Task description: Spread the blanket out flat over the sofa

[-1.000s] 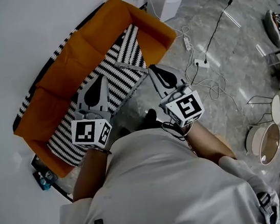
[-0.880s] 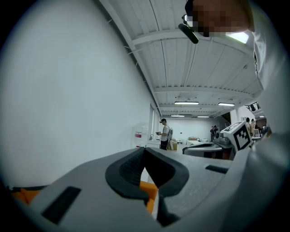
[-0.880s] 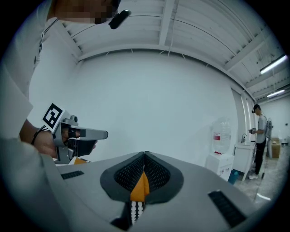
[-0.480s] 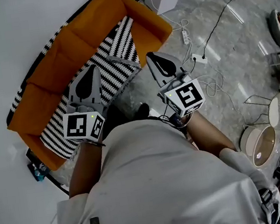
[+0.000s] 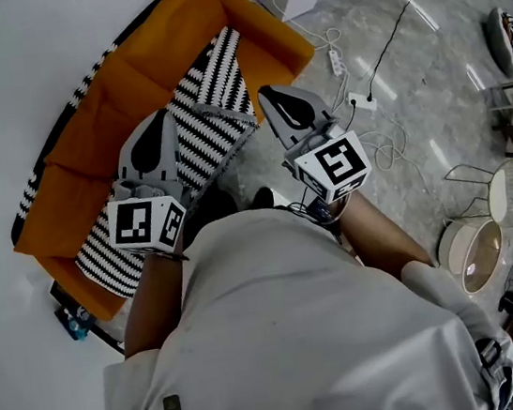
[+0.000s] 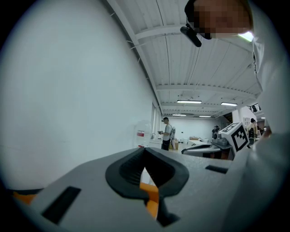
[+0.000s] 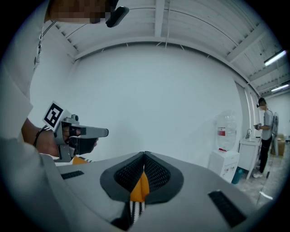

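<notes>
we stand at the front of the orange sofa point(image 5: 142, 64) with both grippers held out over its seat, side by side and pointing toward the wall behind it. the left gripper point(image 5: 161, 120) has its jaws pressed together at the tips; only a sliver of orange shows through the gap lower down, and no cloth is caught there. the right gripper point(image 7: 144, 156) is closed too, tips meeting. orange and a strip of black-and-white stripe show in the slot beneath them, which we read as the sofa and blanket seen through the gap rather than something pinched, though a thin edge held there could escape us.

the blanket point(image 5: 207, 88) lies on the seat cushions as a long, narrow band, gathered rather than spread. its long axis follows the length of the sofa, running in the head view from the near left end up toward the far right arm. a raised fold point(image 5: 225, 114) on its front edge sits between the two grippers, close to the right one; we cannot tell whether it touches.

we judge the grippers are spaced apart and level like this to work the front edge at two points at once — that would open the cloth across its short axis, the way it is bunched now.
</notes>
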The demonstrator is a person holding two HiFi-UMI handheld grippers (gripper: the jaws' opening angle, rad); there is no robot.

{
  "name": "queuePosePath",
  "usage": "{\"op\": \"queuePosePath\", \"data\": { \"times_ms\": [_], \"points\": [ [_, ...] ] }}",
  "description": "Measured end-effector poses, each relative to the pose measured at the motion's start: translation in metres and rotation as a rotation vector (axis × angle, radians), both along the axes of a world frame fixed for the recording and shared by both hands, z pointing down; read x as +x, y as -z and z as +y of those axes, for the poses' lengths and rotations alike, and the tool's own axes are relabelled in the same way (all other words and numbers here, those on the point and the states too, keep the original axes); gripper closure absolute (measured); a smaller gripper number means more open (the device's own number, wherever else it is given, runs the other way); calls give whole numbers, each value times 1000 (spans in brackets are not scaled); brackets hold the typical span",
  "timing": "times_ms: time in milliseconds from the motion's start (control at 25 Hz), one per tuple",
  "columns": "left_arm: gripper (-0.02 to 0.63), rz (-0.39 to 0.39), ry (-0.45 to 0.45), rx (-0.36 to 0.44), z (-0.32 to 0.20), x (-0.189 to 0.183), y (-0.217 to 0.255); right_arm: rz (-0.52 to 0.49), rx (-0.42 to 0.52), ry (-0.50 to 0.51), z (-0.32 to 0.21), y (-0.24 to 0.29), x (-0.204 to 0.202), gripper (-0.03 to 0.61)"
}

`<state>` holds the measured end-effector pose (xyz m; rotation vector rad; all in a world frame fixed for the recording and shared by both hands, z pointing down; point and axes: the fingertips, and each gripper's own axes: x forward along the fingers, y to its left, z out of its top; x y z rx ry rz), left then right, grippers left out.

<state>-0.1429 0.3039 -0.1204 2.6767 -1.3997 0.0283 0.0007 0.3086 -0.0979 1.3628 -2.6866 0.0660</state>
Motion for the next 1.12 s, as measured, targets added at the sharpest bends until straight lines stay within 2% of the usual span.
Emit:
{"op": "queuePosePath", "data": {
  "times_ms": [360,720,880,1120],
  "points": [
    [604,2,-70,-10,-66,-58,-8,32,-51,-25,-60,-15,-59,554],
    [604,-5,-98,-53,-101,-106,-31,52,-139,-71,-89,-48,-96,554],
    [604,-4,-84,-90,-118,-120,-51,54,-182,-74,-105,-71,-107,554],
    [604,-33,-58,-151,-141,-117,-61,42,-260,-38,-130,-92,-107,554]
  ]
}}
